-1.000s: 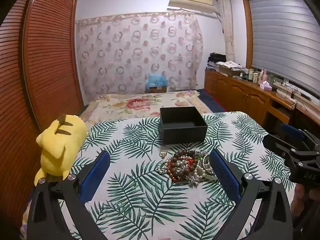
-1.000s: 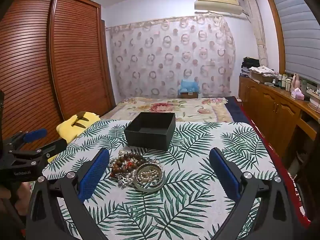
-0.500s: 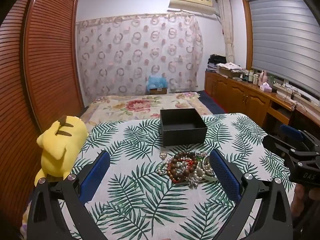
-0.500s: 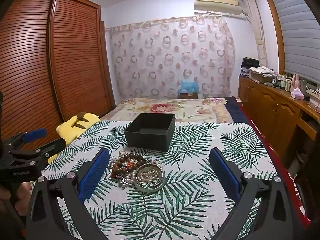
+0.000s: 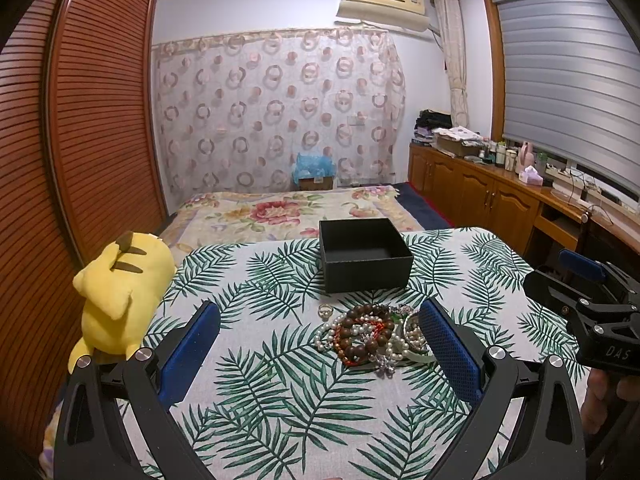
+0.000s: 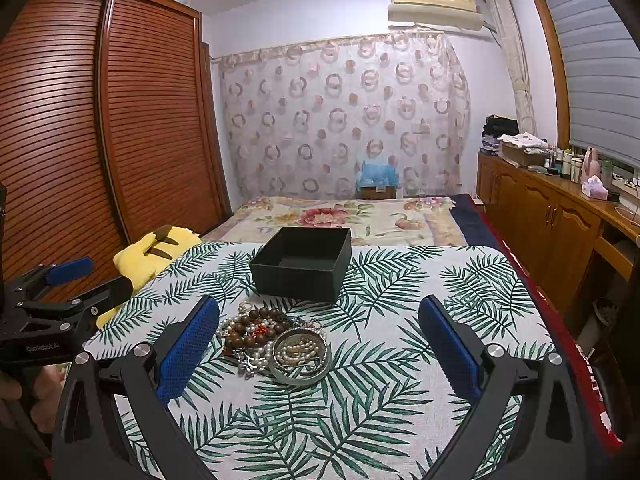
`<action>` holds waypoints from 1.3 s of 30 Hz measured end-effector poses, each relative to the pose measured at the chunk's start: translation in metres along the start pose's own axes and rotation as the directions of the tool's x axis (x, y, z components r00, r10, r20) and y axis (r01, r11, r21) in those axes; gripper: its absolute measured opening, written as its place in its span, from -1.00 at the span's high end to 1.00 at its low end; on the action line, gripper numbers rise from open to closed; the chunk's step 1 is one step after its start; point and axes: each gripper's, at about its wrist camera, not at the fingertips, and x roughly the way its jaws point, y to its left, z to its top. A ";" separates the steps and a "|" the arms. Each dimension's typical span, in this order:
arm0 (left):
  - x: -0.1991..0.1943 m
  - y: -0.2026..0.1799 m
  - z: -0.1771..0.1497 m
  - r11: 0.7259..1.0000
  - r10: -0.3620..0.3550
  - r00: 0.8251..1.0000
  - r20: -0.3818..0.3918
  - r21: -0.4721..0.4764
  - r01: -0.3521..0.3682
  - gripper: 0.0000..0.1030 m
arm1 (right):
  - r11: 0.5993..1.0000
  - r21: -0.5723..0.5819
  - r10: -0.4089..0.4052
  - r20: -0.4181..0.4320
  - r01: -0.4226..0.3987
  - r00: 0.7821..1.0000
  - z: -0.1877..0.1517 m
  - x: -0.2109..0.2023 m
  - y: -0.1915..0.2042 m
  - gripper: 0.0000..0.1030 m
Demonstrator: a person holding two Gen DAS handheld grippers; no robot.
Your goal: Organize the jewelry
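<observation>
A heap of jewelry (image 5: 370, 334) lies on the palm-leaf tablecloth: brown wooden beads, red beads, white pearls, a small ring (image 5: 325, 311). A pale bangle (image 6: 300, 356) with pearls inside lies at its right side. An open, empty black box (image 5: 365, 254) stands just behind the heap; it also shows in the right wrist view (image 6: 304, 264). My left gripper (image 5: 320, 354) is open and empty, above the table in front of the heap. My right gripper (image 6: 320, 354) is open and empty, near the bangle. Each gripper shows at the other view's edge.
A yellow plush toy (image 5: 120, 292) lies at the table's left edge. A bed with a floral cover (image 5: 288, 210) stands behind the table. A wooden wardrobe (image 6: 100, 140) is at the left, and low wooden cabinets (image 6: 552, 220) run along the right.
Both views have lifted slightly, so the table sits a little lower in frame. The jewelry and box have not moved. Both grippers stay open.
</observation>
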 end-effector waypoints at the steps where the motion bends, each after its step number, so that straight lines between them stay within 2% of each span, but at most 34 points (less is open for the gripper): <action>1: 0.000 0.000 0.000 1.000 0.000 1.000 0.000 0.000 0.000 -0.87 | 1.000 0.000 0.000 0.000 0.000 1.000 0.000 0.000 0.000 -0.95; 39: -0.004 0.000 0.002 1.000 0.000 1.000 0.006 -0.001 0.000 -0.87 | 1.000 -0.001 0.002 0.005 -0.002 1.000 0.001 -0.003 0.002 -0.95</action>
